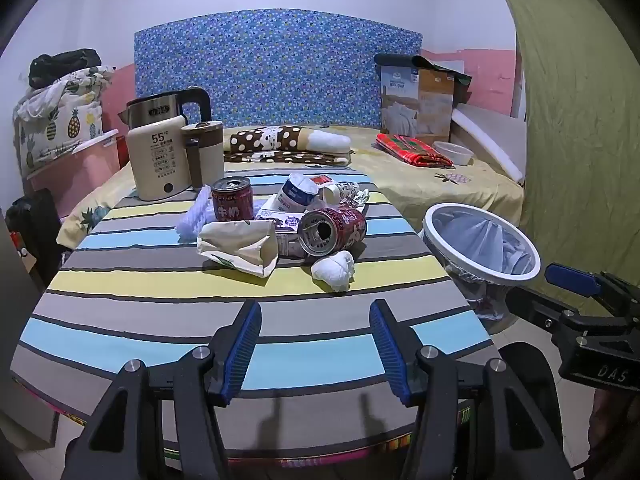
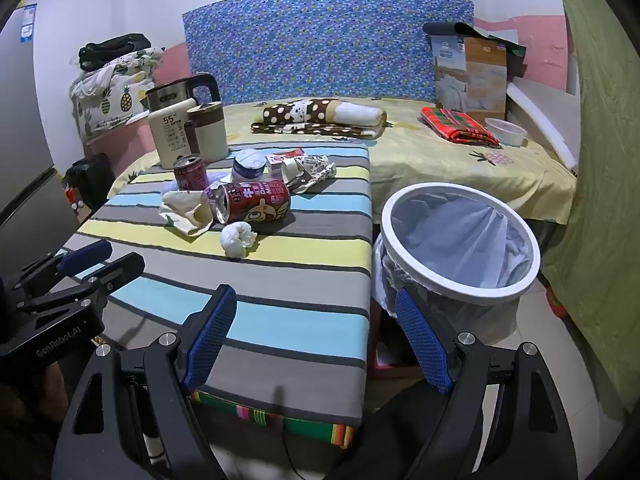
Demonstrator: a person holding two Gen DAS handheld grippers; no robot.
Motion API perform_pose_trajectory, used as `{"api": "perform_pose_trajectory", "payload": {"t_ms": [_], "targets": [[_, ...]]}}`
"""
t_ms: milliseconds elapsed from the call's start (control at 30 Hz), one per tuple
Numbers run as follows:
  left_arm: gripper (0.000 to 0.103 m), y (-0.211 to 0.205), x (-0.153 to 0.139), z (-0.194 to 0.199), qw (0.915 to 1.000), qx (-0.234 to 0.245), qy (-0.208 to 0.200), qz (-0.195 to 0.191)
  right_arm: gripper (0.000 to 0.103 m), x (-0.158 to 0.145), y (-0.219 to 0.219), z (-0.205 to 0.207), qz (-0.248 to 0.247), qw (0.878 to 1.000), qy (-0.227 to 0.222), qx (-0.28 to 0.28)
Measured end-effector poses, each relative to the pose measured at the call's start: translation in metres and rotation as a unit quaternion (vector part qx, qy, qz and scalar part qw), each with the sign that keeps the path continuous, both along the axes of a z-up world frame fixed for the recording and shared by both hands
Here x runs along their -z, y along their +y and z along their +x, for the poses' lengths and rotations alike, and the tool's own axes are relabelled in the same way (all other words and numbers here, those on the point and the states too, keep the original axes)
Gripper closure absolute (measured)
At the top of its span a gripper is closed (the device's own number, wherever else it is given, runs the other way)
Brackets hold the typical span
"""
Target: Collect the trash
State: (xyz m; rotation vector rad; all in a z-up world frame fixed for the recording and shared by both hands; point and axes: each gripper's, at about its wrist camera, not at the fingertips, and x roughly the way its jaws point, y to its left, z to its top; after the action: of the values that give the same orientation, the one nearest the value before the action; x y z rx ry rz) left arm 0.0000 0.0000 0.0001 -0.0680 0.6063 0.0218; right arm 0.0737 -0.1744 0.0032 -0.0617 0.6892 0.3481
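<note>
A heap of trash lies mid-table on the striped cloth (image 1: 160, 280): a red can on its side (image 1: 332, 232) (image 2: 252, 202), an upright red can (image 1: 232, 199) (image 2: 190, 172), a crumpled white tissue ball (image 1: 334, 270) (image 2: 239, 239), a cream paper bag (image 1: 240, 246) (image 2: 186, 210), a white-blue cup (image 1: 296, 194) (image 2: 248, 165) and torn cartons. The bin (image 1: 480, 240) (image 2: 456, 244), lined with a white bag, stands right of the table. My left gripper (image 1: 314, 344) is open over the near table edge. My right gripper (image 2: 318, 336) is open between table corner and bin, holding nothing.
A kettle (image 1: 160, 160) (image 2: 176, 132) and a beige jug (image 1: 204, 152) stand at the table's far left. Behind is a bed (image 1: 440, 184) with a folded dotted blanket (image 1: 280, 144), a red cloth (image 1: 412, 150), a white bowl (image 1: 454, 153) and a box (image 1: 416, 100). A green curtain (image 1: 580, 120) hangs at right.
</note>
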Motion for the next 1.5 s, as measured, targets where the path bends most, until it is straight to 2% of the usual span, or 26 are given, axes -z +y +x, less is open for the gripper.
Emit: {"api": "perform_pose_trajectory", "payload": {"t_ms": [1500], "targets": [[0.047,-0.001,0.011,0.004,1.0,-0.003,0.002,-0.003,0.02,0.003,0.001,0.004,0.0,1.0,0.004,-0.002]]}}
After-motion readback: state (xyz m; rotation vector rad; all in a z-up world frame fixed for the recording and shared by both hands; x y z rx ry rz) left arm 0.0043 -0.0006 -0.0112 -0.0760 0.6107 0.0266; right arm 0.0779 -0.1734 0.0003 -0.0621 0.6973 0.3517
